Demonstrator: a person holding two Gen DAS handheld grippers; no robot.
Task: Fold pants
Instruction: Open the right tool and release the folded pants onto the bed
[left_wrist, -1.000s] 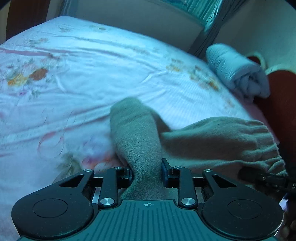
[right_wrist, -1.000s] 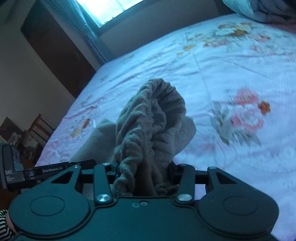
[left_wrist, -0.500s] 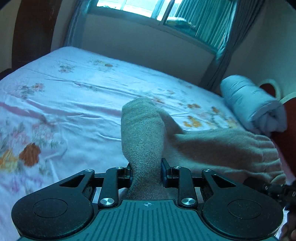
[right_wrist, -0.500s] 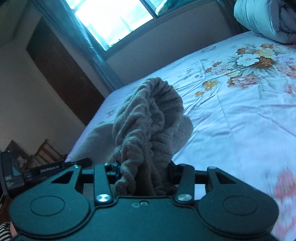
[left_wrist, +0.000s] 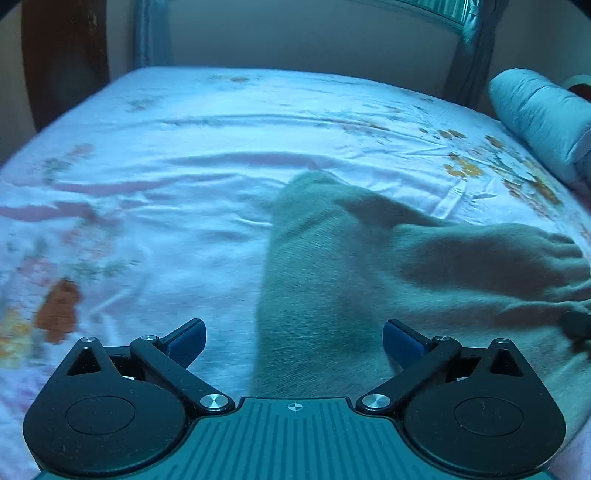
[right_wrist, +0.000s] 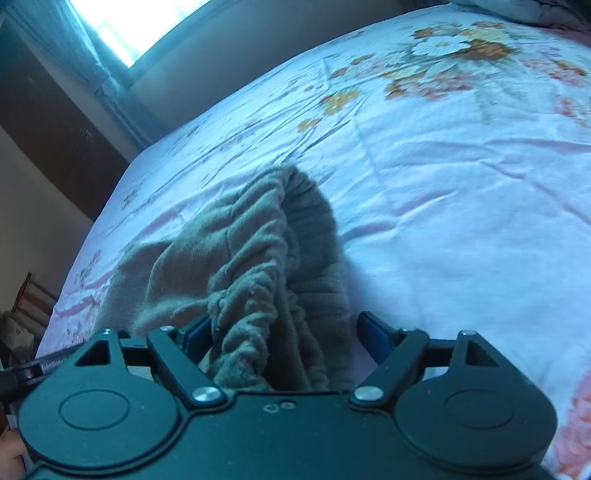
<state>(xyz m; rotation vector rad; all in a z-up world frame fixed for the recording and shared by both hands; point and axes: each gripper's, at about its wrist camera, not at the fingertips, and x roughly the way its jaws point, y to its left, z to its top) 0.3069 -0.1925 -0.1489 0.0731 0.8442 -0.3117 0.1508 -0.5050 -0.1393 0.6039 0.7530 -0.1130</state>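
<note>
1. A bed in a floral sheet carries everything.
2. The grey pants lie bunched near its front edge, waistband gathered.
3. The left gripper is opening, jaws wide, clear of the cloth between them.
4. The right gripper is opening too, waistband lying loose between its pads.

Home bedroom. Bed w/ floral sheet, rolled blanket, curtained window, dark wood wardrobe.
</note>
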